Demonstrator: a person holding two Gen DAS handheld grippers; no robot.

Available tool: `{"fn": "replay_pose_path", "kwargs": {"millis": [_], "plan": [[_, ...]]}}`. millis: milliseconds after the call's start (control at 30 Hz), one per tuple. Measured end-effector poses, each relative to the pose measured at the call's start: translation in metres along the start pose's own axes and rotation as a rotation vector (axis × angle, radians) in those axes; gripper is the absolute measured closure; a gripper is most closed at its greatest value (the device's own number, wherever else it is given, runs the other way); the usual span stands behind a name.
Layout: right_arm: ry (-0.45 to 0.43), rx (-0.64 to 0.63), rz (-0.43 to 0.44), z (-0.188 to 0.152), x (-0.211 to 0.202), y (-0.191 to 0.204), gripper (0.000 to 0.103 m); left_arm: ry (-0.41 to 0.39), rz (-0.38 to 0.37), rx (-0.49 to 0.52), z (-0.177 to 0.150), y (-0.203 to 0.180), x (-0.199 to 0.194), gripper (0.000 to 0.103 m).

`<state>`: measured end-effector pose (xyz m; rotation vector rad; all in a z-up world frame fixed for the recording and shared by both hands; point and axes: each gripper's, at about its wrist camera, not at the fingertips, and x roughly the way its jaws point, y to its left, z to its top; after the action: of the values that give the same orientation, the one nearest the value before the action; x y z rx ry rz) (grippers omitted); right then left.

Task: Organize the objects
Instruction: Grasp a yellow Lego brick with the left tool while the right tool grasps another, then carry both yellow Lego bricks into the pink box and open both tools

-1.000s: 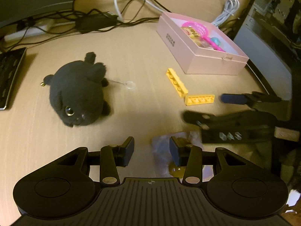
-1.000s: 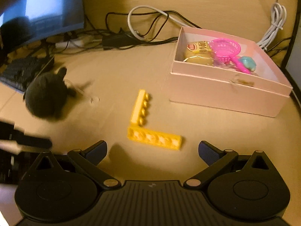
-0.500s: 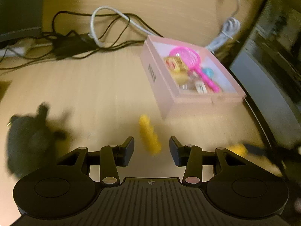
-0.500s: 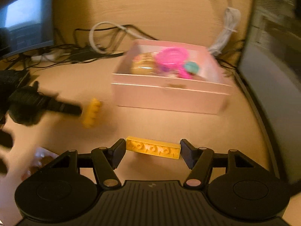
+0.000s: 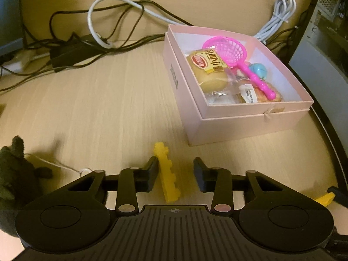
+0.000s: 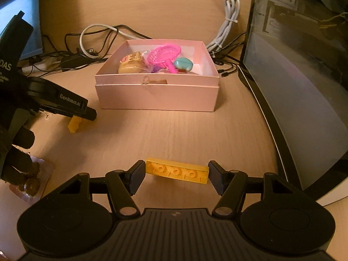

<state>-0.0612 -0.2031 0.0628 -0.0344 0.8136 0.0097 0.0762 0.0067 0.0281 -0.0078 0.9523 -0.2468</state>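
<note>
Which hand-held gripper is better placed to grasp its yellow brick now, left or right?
Probably right. The right hand-held gripper has both fingers almost at the ends of its brick. The left hand-held gripper has its brick against one finger only, with a wide gap at the other.

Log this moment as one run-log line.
left gripper: open, straddling yellow brick | right gripper: open, flanking second yellow brick | pink box: both bricks outside

Pale wood-grain counter [image 5: 91, 100], matt. Pink box [image 5: 243, 124] of smooth matt card. Yellow bricks [image 6: 177, 172] of studded plastic. Plush toy [image 5: 10, 174] of fuzzy cloth.
</note>
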Motion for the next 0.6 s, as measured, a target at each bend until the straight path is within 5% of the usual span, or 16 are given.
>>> {"fn": "replay_pose_path", "kwargs": {"millis": [167,600], "plan": [[-0.009,-0.035,0.028,0.002,-0.004,0.011,0.039,0.003,-0.004,-0.022,-0.006,0.007,-0.006,0.087],[-0.031,-0.147,0.071,0.003,-0.026,0.035,0.039,0.077,-0.206,0.014,-0.055,0.022,-0.058,0.088]]}}
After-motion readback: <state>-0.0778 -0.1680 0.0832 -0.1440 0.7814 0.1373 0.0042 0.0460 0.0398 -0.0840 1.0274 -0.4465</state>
